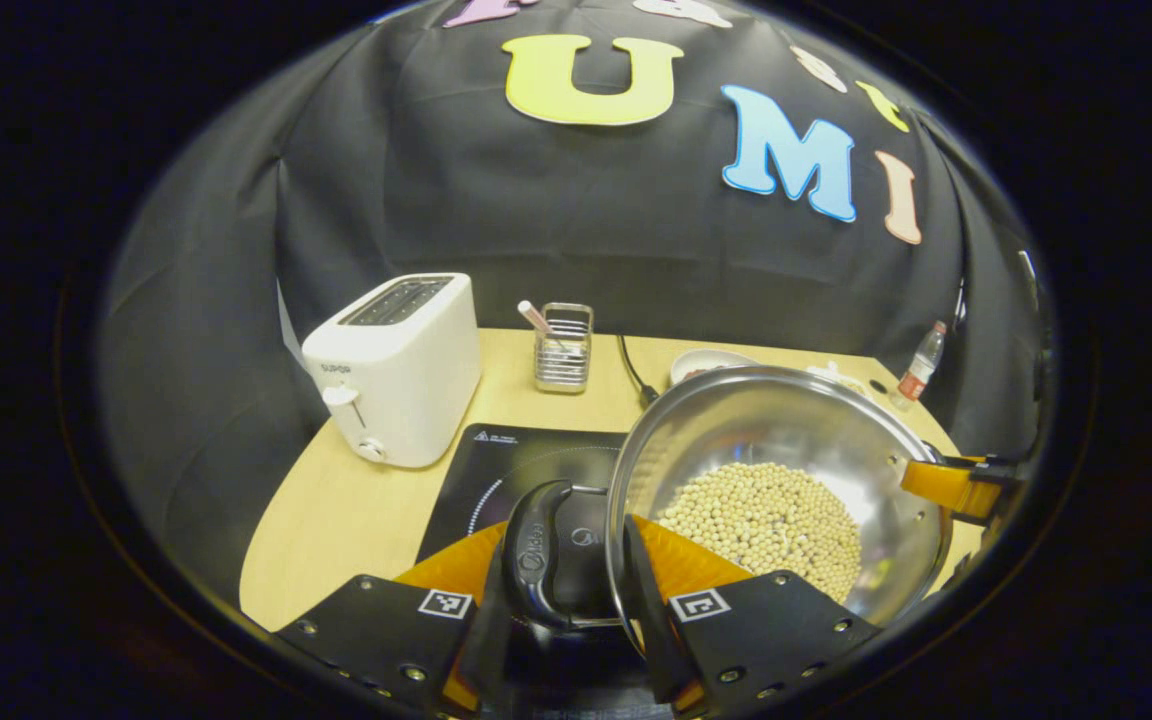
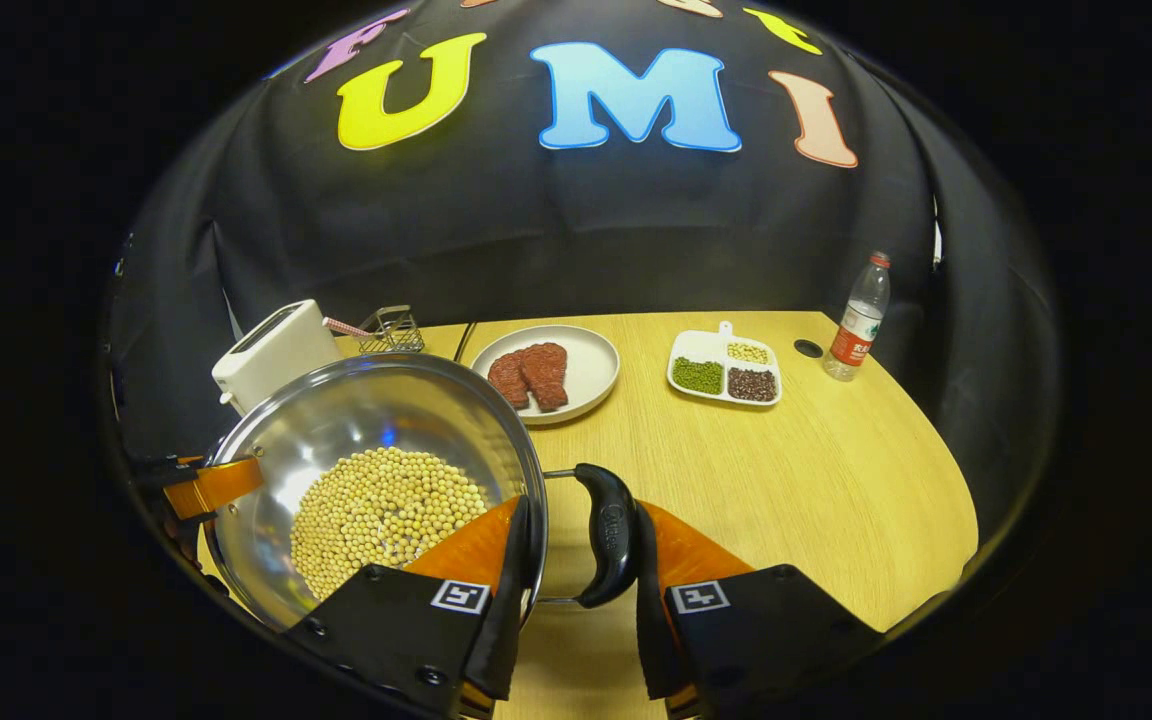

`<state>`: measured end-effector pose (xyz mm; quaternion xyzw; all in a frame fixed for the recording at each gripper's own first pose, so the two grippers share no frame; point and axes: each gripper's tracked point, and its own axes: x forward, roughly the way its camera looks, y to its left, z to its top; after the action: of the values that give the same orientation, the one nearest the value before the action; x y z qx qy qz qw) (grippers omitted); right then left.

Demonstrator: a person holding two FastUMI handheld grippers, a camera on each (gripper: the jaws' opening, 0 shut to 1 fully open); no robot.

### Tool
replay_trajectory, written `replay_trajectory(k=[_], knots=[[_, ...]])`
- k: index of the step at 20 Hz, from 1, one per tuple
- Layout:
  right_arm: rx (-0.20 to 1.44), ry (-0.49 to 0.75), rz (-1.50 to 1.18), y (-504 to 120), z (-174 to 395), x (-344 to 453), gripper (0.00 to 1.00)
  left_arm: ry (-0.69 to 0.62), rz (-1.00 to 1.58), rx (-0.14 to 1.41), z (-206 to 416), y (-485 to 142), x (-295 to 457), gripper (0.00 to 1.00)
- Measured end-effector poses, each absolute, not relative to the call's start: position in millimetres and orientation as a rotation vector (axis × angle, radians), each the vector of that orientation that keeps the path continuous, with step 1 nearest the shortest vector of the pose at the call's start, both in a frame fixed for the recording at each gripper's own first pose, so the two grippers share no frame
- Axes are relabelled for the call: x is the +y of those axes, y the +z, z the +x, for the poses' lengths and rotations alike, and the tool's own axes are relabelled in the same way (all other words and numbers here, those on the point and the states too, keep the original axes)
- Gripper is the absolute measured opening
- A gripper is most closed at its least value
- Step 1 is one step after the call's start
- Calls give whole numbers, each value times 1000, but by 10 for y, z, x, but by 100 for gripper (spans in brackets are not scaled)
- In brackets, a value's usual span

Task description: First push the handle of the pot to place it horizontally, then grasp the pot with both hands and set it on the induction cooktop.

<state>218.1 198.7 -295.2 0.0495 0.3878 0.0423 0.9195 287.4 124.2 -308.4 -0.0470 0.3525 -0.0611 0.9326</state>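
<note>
Now carrying pot (image 1: 776,480) of beans by both side handles, left gripper (image 1: 566,600) clamping near handle (image 1: 541,555), right gripper (image 2: 576,590) closing around opposite handle (image 2: 608,535). Hanging partly above induction cooktop (image 1: 496,470), which is lying ahead and left of left gripper; needing leftward shift before lowering beside toaster (image 1: 396,365).

in the left gripper view, white two-slot toaster (image 1: 394,368) left on the wooden table (image 1: 336,520), wire mesh holder (image 1: 563,348) behind, flat black induction cooktop (image 1: 506,470) in front, round steel pot (image 1: 786,420) of soybeans (image 1: 761,520) to its right; plastic bottle (image 1: 920,366) far right.
</note>
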Motion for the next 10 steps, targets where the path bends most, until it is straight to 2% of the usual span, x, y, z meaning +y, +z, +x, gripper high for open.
replay_trajectory(k=[2,3,4,5,6,9,10], knots=[[803,93,105,-2996,2191,2047,51,-120,-96,723,2923,-3121,1331,57],[807,94,107,-3017,2203,2079,48,-118,-96,725,2950,-3159,1371,57],[809,94,108,-3027,2224,2132,51,-117,-96,727,2980,-3183,1417,57],[809,94,108,-3022,2253,2194,51,-117,-97,728,3008,-3204,1459,60],[806,92,110,-3005,2295,2272,51,-120,-98,730,3044,-3246,1488,57],[805,86,116,-3055,2353,2382,51,-121,-100,731,3156,-3318,1588,57],[806,87,117,-3057,2353,2429,48,-121,-98,729,3177,-3345,1620,60]])
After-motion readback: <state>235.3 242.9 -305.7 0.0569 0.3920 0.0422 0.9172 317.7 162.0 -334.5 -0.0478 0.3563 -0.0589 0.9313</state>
